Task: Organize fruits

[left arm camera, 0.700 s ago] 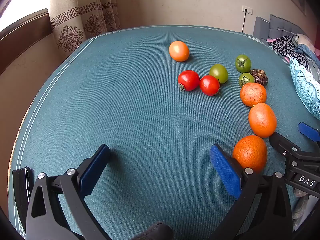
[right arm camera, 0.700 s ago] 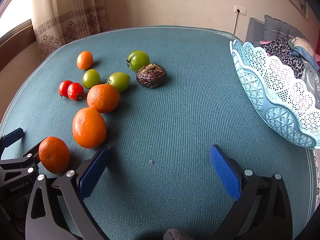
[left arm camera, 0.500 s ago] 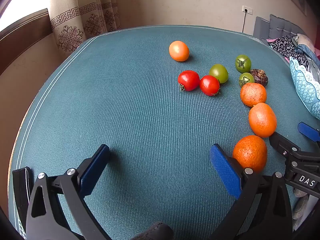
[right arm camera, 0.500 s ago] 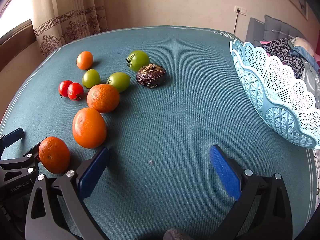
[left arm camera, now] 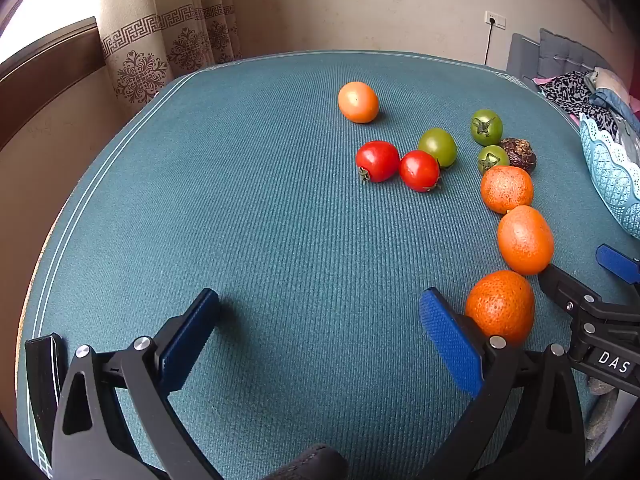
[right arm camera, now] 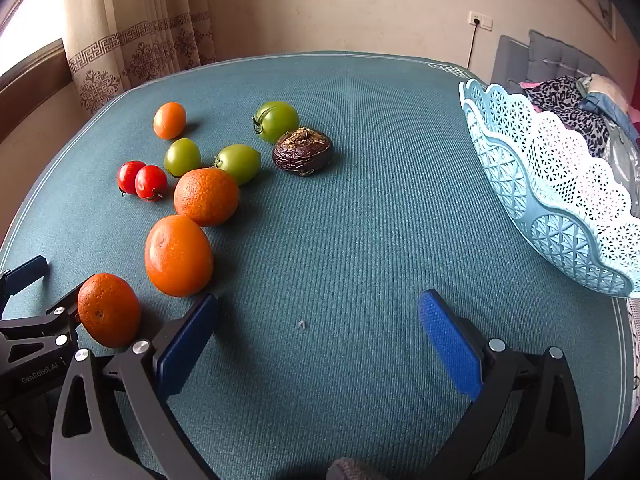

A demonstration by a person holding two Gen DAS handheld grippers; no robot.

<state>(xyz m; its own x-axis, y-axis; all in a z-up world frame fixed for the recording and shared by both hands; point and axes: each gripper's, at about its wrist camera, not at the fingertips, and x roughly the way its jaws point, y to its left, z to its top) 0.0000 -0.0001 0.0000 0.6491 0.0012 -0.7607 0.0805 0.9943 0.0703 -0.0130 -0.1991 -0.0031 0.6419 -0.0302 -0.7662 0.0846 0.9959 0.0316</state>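
Left claw (left arm camera: 320, 334) and right claw (right arm camera: 320, 334) gape wide, holding nothing.

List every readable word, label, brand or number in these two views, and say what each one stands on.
"DAS": white letters on the black body of the right gripper, seen at the edge of the left wrist view.
"GenRobot.AI": small pale print on the black body of the left gripper, seen in the right wrist view; small, only just legible.
No other text is visible; the fruits, the basket and the wall socket carry none.
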